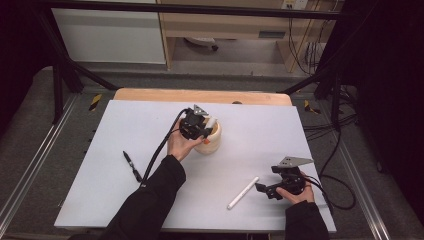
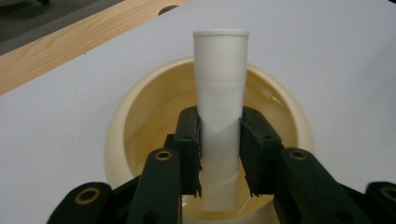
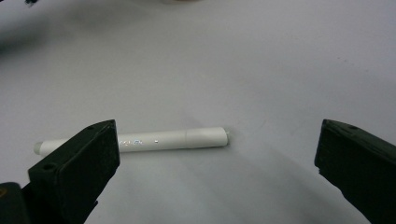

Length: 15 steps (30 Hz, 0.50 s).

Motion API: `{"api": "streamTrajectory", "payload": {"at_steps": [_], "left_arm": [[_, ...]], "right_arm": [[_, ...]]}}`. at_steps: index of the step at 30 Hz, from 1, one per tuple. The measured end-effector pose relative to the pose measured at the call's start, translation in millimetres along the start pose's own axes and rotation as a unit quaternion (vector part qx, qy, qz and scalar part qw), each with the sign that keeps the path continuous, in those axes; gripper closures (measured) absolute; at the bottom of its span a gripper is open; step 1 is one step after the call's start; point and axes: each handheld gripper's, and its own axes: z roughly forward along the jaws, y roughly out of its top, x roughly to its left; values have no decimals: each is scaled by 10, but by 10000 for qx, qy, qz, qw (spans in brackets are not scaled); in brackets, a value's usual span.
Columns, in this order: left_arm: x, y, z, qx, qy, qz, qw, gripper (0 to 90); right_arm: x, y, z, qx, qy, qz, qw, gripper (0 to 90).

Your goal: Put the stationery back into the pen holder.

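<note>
A cream round cup (image 1: 212,140) (image 2: 140,112) stands near the middle of the white table. My left gripper (image 1: 198,125) (image 2: 220,154) is over its mouth, shut on a white pen (image 2: 221,116) whose lower end dips into the cup. A second white pen (image 1: 243,193) (image 3: 159,140) lies flat at the front right of the table. My right gripper (image 1: 264,190) (image 3: 217,163) is open just right of it, with its jaws wide apart and the pen lying beyond them. A black pen (image 1: 132,166) lies at the left.
The white table top (image 1: 150,125) lies on a wooden board (image 1: 200,95) that shows along the far edge. Black frame posts and cables stand around the table. Bare surface lies between the cup and the right gripper.
</note>
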Motion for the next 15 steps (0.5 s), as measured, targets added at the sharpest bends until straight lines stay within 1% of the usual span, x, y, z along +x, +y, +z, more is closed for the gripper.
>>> {"api": "streamTrajectory", "payload": {"at_steps": [2,3,4,6,9,13,15], "left_arm": [[-1,3,1,24,-8,-10,10000,690],[-2,3,-1,31,16,17,10000,686],[-2,4,-5,21,51,30,10000,673],[7,12,-34,-23,48,29,10000,648],[11,33,-111,-104,65,41,9999,627],[3,52,-251,-117,110,119,9998,559],[11,56,-320,-137,85,114,9998,522]], "right_arm": [[-1,1,0,-13,2,-4,10000,9],[-1,2,-2,-8,2,-4,10000,9],[-1,2,-3,-9,3,-5,10000,9],[-2,2,-4,-15,2,-11,10000,9],[0,3,-5,-15,5,7,10000,9],[1,6,-11,-44,4,11,10000,9],[-1,5,-17,-40,-18,12,10000,9]]}}
